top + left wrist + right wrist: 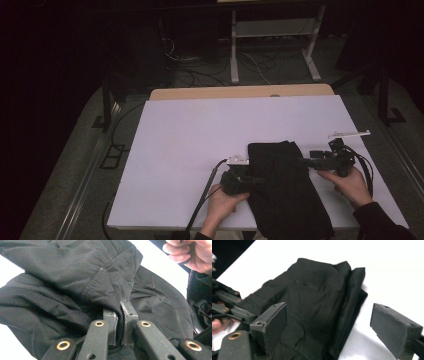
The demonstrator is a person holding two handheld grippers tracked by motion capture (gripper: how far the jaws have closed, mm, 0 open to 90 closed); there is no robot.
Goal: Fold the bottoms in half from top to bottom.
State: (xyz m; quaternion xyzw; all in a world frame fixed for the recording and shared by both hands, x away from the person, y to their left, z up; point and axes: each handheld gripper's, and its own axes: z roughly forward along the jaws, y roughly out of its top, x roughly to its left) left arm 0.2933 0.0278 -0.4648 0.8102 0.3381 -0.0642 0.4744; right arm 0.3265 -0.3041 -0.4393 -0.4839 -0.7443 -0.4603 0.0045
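A black garment (285,192) lies folded on the white table top (190,140), right of the middle, and its lower end hangs over the near edge. My left gripper (252,181) is at the garment's left edge. In the left gripper view a fold of the cloth (75,277) runs between the jaws, with my left gripper (120,316) shut on it. My right gripper (311,160) is at the garment's right edge, pointing left. In the right gripper view my right gripper (329,312) stands open, jaws wide apart, with the garment (317,295) beyond them and nothing pinched.
A strip of wooden table (240,92) shows beyond the white top. Farther back stand a pale metal frame (272,35) and floor cables (200,70). The person's right hand (190,252) shows at the top right of the left gripper view.
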